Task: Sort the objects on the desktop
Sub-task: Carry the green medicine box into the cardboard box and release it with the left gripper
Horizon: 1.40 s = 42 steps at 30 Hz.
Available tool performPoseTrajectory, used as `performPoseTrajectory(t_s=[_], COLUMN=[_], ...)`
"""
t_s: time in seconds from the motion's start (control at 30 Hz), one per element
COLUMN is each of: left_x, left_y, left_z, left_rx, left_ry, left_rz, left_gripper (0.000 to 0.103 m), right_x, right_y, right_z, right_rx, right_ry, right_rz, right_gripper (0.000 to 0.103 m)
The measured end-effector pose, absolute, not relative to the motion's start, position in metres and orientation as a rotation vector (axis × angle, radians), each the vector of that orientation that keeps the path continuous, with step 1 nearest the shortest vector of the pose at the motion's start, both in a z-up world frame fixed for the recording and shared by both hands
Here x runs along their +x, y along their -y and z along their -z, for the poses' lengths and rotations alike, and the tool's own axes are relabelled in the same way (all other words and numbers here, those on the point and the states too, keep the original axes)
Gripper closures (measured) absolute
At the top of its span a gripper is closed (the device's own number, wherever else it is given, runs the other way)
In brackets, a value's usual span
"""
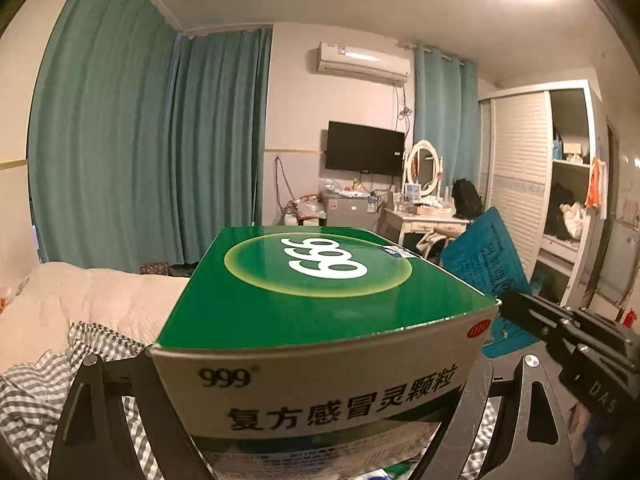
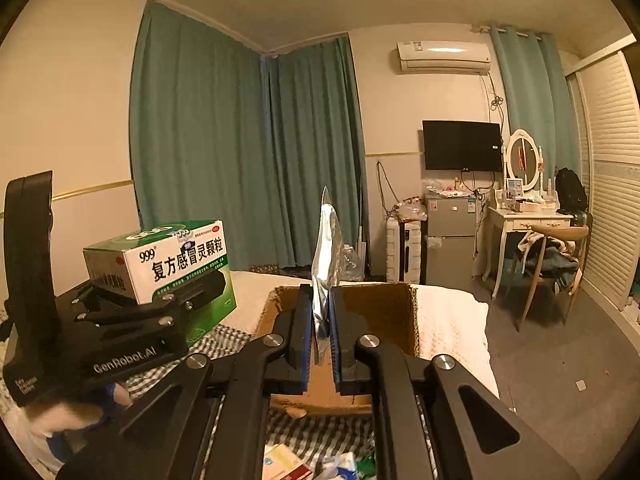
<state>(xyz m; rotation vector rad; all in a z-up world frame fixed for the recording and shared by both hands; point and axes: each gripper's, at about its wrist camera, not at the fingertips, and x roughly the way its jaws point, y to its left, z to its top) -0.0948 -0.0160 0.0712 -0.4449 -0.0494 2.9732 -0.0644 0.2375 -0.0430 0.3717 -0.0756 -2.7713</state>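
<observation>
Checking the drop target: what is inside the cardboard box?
Only bare brown inner walls of the cardboard box show. Its floor is hidden behind the right hand-held gripper and the foil packet it pinches.

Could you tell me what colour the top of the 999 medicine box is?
Green, with white numerals; the 999 medicine box shows best in the left wrist view.

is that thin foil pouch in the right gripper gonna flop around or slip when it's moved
The foil pouch probably flexes: it stands edge-on, thin and slightly bent above the right gripper. Its glossy skin may slip, though the jaws are shut on it. It looks light.
</observation>
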Motion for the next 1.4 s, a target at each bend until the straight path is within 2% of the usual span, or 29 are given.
performPoseTrajectory(t_s=[0.57,0.83,1.1,1.17,1.2,1.4], left_x=[-0.211,-0.238,-0.239,-0.235,-0.231,-0.214], left_y=[-0.001,-0.010,-0.001,-0.001,-0.001,-0.004], left_z=[0.048,0.092,0.092,0.085,0.080,0.054], left_rx=[-0.812,-0.981,-1.044,-1.020,-1.001,-0.912], left_ry=[-0.007,-0.013,0.048,0.051,0.049,0.044], left_rz=[-2.942,-2.884,-2.879,-2.895,-2.902,-2.931], left_gripper=[0.013,0.013,0.009,0.005,0.002,0.000], right_x=[-0.189,-0.231,-0.238,-0.231,-0.228,-0.205], right_y=[-0.232,-0.231,-0.229,-0.230,-0.231,-0.240], right_z=[0.144,0.188,0.204,0.200,0.196,0.166], right_rx=[0.698,0.866,0.934,0.917,0.901,0.801], right_ry=[0.112,0.116,0.124,0.111,0.099,0.105], right_rz=[2.699,2.655,2.654,2.676,2.696,2.757], right_gripper=[0.096,0.096,0.093,0.080,0.079,0.079])
